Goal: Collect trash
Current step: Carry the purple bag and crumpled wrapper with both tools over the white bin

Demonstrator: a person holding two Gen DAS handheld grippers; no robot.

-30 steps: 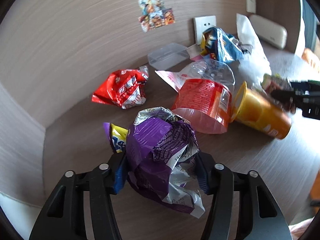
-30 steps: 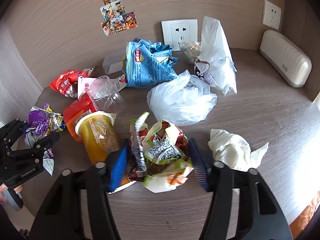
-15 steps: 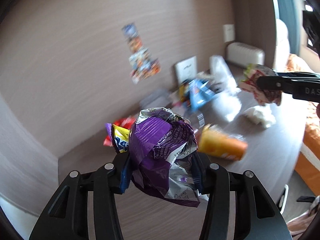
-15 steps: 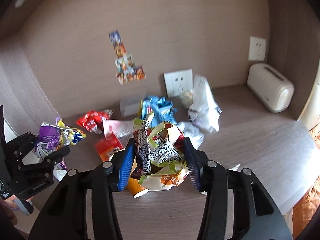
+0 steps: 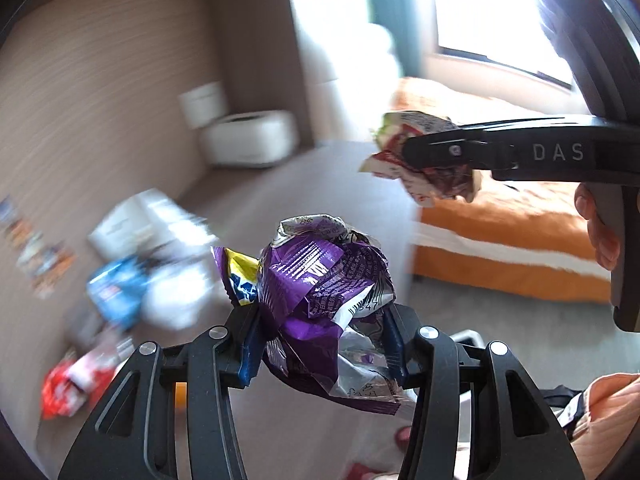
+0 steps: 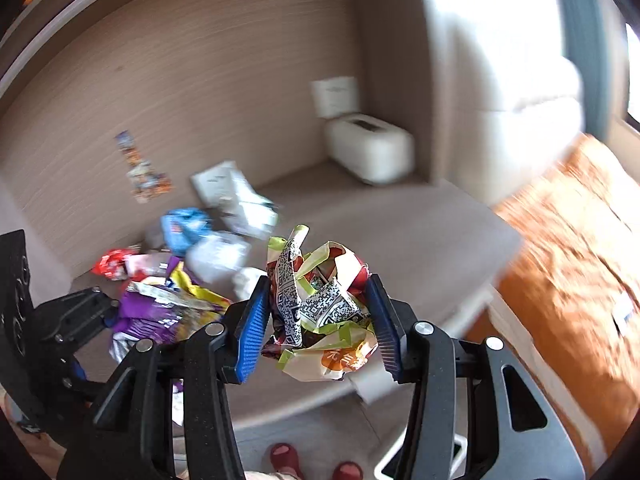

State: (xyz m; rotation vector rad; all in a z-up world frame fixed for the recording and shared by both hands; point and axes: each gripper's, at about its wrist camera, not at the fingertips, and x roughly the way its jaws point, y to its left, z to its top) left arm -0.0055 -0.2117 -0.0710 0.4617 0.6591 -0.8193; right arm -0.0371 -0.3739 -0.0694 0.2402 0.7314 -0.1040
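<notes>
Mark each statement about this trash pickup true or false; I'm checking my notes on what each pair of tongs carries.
1. The left tongs grip a crumpled purple wrapper. True.
2. The right tongs are empty. False: they clamp a crumpled wrapper printed with QR codes.
3. A white toaster-like appliance sits at the back of the desk by the wall. True.
4. All the trash has left the desk. False: a blue bag and a red wrapper are on it, among others.
5. An orange cover lies right of the desk. True.
</notes>
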